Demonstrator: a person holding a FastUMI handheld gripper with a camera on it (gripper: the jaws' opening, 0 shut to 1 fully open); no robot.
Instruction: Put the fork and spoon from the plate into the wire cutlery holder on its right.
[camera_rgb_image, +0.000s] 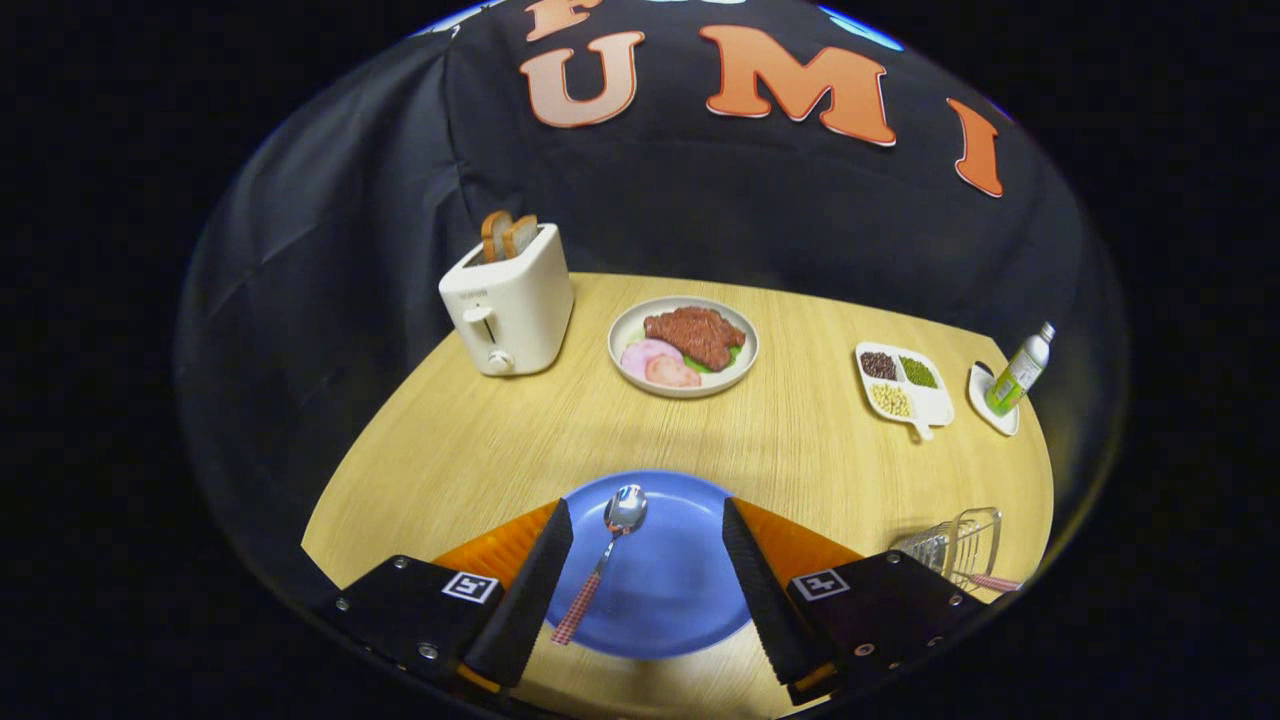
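So the claw is hanging wide open over the blue plate, not gripping anything, and the spoon is lying on the plate between the two fingers, hugging closer to the left one. Bowl end is pointing away, checkered handle is running back toward the plate's near rim.

What's worrying me: the spoon is lying flat and slightly slanted, so if the fingers are closing without getting low enough they're probably just skating it across the plate or flipping it off the rim onto the worktop. Being off-centre isn't helping either, since the left finger would be hitting it first and shoving it sideways. Plate could also be sliding if pressed.

The wire cutlery holder is sitting to the right, just past the right finger, and the claw body is cutting off its lower part. Something with a pinkish checkered handle is poking out by it, likely the fork, but I honestly can't tell. The near rim of the plate is getting hidden behind the fingers too.

Toaster, the food plate and the bottle are sitting well clear at the back.
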